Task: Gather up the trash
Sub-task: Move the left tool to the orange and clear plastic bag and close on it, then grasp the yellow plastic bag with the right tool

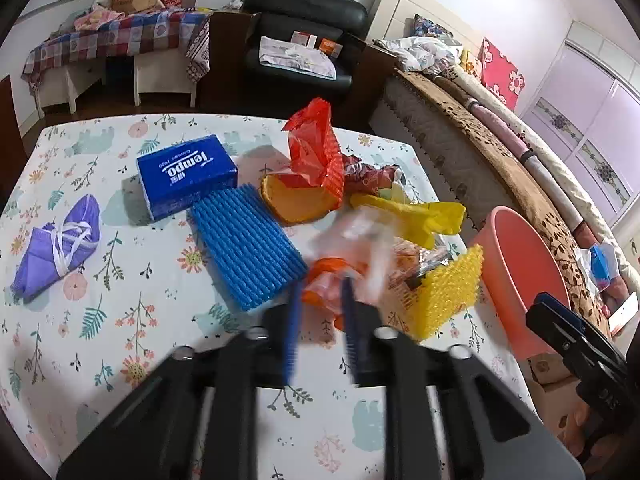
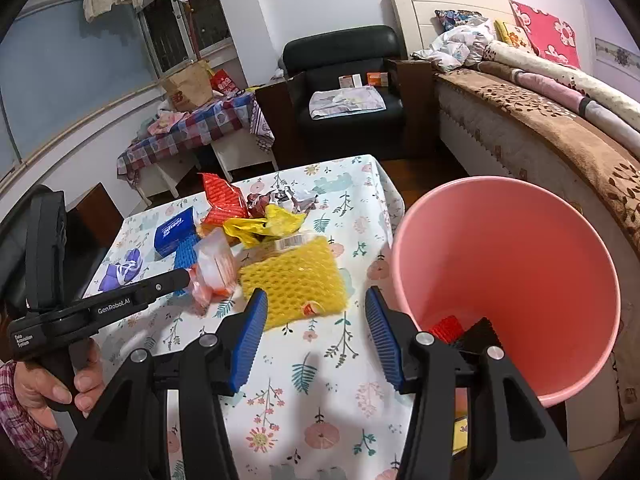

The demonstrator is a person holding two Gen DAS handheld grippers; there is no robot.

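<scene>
A clear plastic wrapper with orange print [image 1: 340, 268] sits between the left gripper [image 1: 320, 312]'s narrowed jaws, apparently pinched just above the table [image 1: 120, 320]. The right gripper [image 2: 316, 332] hangs open-jawed, empty, the pink bin [image 2: 512, 280] just right of it. Next, likely: carry the wrapper into the bin.

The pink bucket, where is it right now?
The pink bucket sits off the table's right edge, beside the bed; in the right wrist view it is just right of the open right gripper.
</scene>
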